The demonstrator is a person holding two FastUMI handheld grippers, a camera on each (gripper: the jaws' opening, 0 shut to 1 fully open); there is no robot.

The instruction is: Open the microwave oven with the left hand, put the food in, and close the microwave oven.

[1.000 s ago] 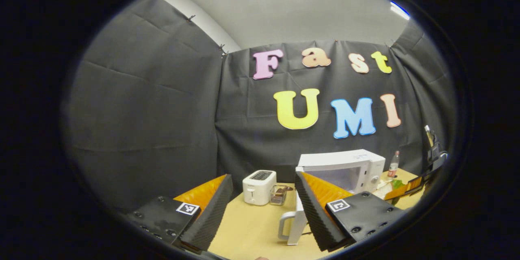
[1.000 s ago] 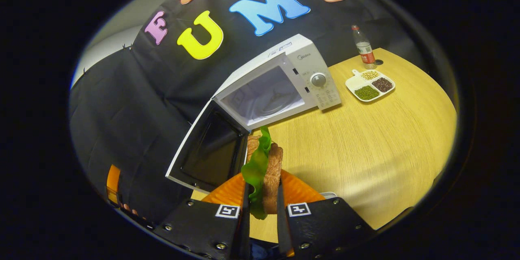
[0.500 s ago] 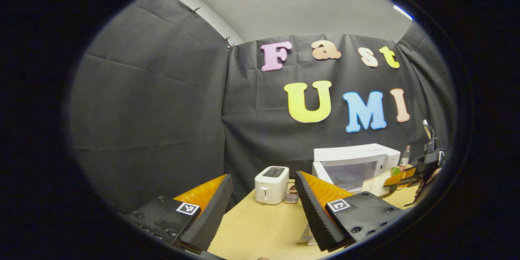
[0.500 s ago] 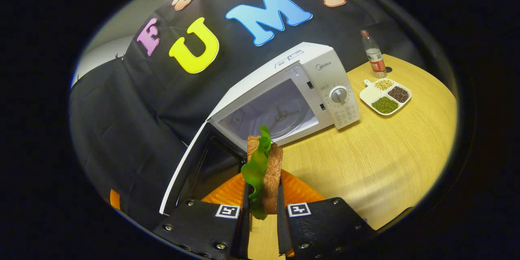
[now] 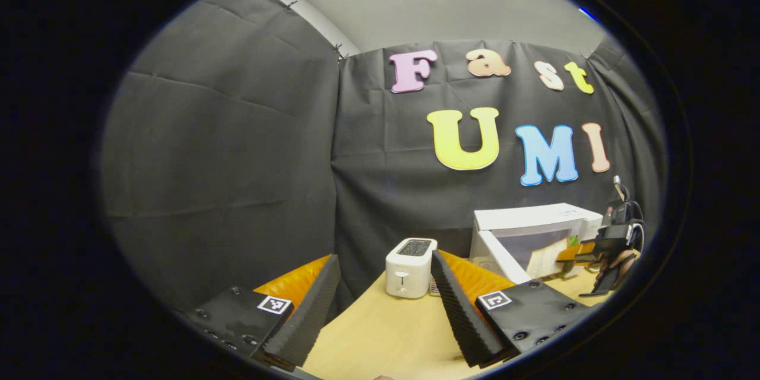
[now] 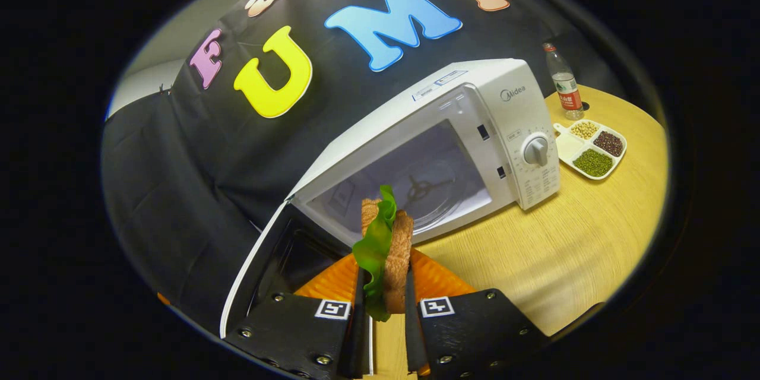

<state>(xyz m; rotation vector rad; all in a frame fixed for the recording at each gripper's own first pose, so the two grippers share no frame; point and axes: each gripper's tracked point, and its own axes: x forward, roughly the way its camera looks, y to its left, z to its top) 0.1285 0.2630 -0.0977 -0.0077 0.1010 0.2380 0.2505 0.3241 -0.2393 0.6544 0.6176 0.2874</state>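
Right gripper (image 6: 383, 309), fingers clamped on a lettuce sandwich (image 6: 385, 249), holds it before the open microwave oven (image 6: 451, 148), door (image 6: 267, 273) swung left; left gripper (image 5: 386, 303), jaws wide and empty, hangs above the table (image 5: 386, 332) near a toaster (image 5: 409, 258).

One microwave oven (image 6: 439, 148) sits at frame centre in the right gripper view, with one sandwich (image 6: 385, 249) below it, one bottle (image 6: 565, 82) upper right, and one three-compartment dish (image 6: 589, 148) beneath that. One toaster (image 5: 409, 259) stands lower centre in the left gripper view.
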